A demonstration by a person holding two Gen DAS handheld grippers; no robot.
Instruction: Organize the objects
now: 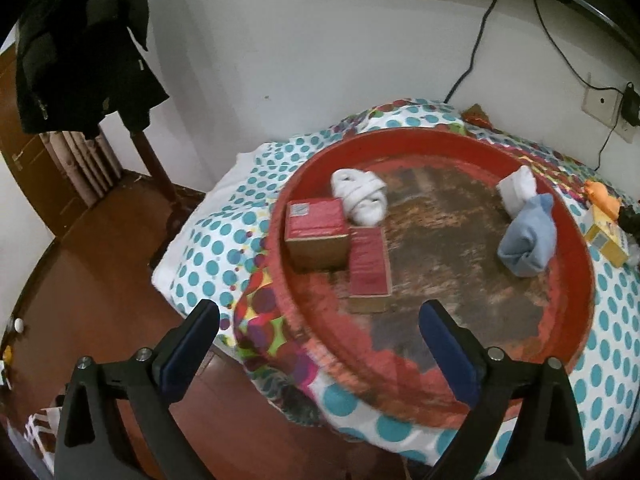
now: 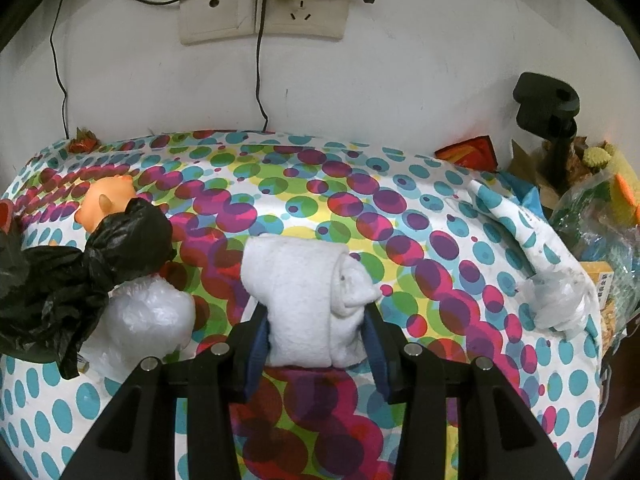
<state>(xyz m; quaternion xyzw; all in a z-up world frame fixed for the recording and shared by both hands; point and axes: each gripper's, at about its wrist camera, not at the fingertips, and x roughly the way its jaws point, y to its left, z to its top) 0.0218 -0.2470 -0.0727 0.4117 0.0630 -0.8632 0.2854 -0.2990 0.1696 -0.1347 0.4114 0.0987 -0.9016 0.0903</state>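
Observation:
A round red tray [image 1: 576, 240] with a worn brown bottom lies on the dotted cloth. In it are two red boxes [image 1: 316, 224] [image 1: 370, 266], a white rolled cloth [image 1: 362, 196], a small white roll [image 1: 518, 186] and a blue rolled cloth [image 1: 528, 240]. My left gripper [image 1: 320, 314] hangs open over the tray's near rim with nothing between its fingers. In the right wrist view my right gripper [image 2: 316, 314] is shut on a white rolled towel [image 2: 296, 280], held just above the dotted cloth [image 2: 400, 216].
A black plastic bag [image 2: 80, 256], a white plastic bag [image 2: 148, 316] and an orange toy [image 2: 106, 198] lie left of the towel. Another white bag [image 2: 560, 296], a black clamp stand [image 2: 548, 116] and clutter sit at the right. A dark jacket [image 1: 84, 44] hangs left of the bed; a yellow box [image 1: 606, 238] lies beside the tray.

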